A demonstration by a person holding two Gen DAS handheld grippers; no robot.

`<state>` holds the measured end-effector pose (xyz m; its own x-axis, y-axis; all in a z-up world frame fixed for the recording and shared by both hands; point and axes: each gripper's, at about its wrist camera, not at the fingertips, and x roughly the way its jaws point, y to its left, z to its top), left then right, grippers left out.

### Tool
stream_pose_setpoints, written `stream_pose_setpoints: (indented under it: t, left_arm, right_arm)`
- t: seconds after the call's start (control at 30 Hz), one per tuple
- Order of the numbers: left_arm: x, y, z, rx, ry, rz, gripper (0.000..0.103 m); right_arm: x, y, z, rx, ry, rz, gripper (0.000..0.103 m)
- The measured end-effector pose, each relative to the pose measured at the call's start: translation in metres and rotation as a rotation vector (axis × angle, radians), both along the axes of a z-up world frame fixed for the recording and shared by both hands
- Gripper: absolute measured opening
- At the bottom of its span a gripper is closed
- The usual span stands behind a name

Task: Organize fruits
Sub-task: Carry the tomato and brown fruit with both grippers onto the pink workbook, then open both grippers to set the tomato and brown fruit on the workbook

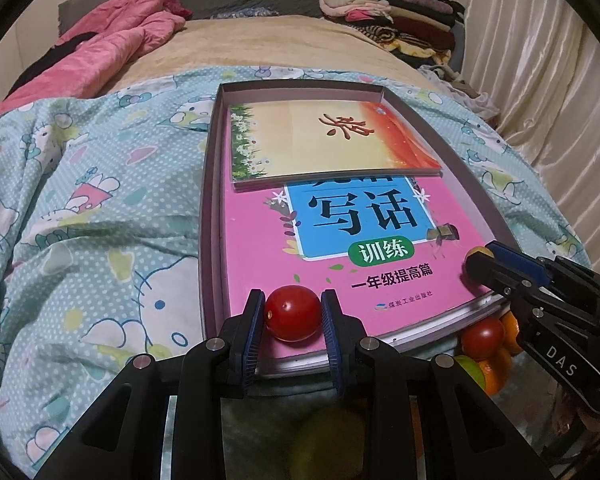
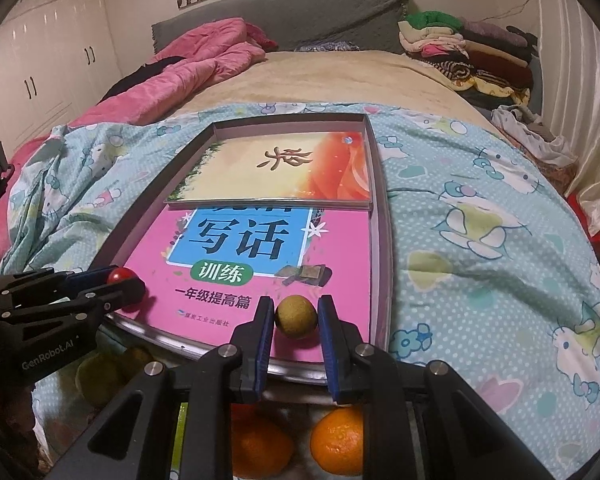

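Note:
My left gripper [image 1: 293, 297] is shut on a red cherry tomato [image 1: 293, 318], low over the near edge of a pink workbook [image 1: 260, 248]. In the right wrist view that left gripper [image 2: 126, 278] comes in from the left with the tomato [image 2: 118, 275]. My right gripper [image 2: 296, 302] is shut on a small yellow-green round fruit [image 2: 296, 319] over the same workbook [image 2: 340, 248]. The left wrist view shows the right gripper [image 1: 482, 254] at the book's right corner. Whether either fruit touches the cover I cannot tell.
The workbook and a smaller orange-and-cream book [image 1: 324, 140] lie in a shallow box [image 1: 209, 200] on a cartoon-print quilt [image 1: 100, 220]. Near me lie loose fruits: oranges [image 2: 338, 440], another red tomato [image 1: 482, 338], green fruits [image 2: 100, 376]. Folded clothes [image 1: 380, 4] are stacked at the far right.

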<state>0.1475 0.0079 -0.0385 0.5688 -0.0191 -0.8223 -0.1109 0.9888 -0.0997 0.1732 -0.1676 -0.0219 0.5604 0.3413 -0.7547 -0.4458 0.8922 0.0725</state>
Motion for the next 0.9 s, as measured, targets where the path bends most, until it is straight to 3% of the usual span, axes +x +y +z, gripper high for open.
stream_pose_setpoints:
  t: [0.4, 0.5, 0.63, 0.77, 0.9]
  left_arm:
    - [0.0, 0.004, 0.001, -0.019, 0.001, 0.011, 0.029]
    - [-0.002, 0.005, 0.002, -0.032, -0.004, 0.013, 0.03]
    - [-0.006, 0.005, 0.011, -0.035, -0.037, 0.013, 0.044]
    - [-0.009, 0.006, 0.016, -0.049, -0.058, 0.017, 0.048]
    - [-0.012, 0.009, 0.02, -0.063, -0.075, 0.025, 0.056]
  right_arm:
    - [0.001, -0.006, 0.002, 0.054, 0.006, -0.007, 0.023]
    - [0.001, -0.008, 0.003, 0.067, 0.009, -0.013, 0.028]
    - [0.001, -0.012, 0.003, 0.091, 0.018, -0.02, 0.032]
    - [0.0, -0.015, 0.006, 0.104, 0.011, -0.028, 0.033]
    - [-0.003, -0.017, 0.012, 0.12, -0.01, -0.031, 0.043]
